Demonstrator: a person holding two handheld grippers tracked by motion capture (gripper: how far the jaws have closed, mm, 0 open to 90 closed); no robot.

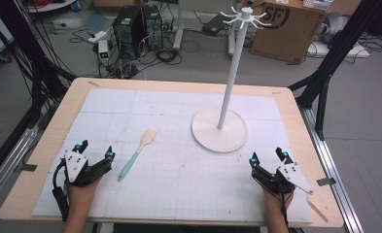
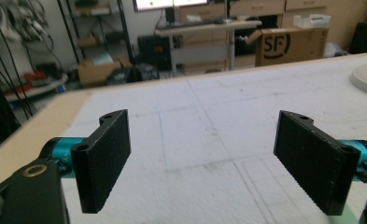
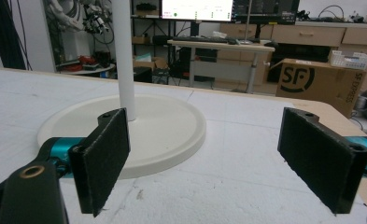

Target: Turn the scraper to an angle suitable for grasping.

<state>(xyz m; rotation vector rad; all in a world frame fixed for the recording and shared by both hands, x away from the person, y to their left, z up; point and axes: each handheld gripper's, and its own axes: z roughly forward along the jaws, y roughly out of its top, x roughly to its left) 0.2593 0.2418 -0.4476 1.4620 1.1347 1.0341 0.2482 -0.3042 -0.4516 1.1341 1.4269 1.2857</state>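
A spatula [image 1: 137, 154] with a pale wooden blade and a mint-green handle is observed flat on the white gridded mat [image 1: 179, 179], left of centre, blade end pointing away from the person. It is touched by nothing. Just beside its handle, to the left, the left gripper [image 1: 96, 151] is held low over the mat with jaws spread wide and nothing between them. The right gripper [image 1: 268, 156] is found well apart, at the mat's right side, jaws likewise wide and empty. A white hook stand [image 1: 221, 127] is set on its round base ahead of the right gripper, between the spatula and that gripper.
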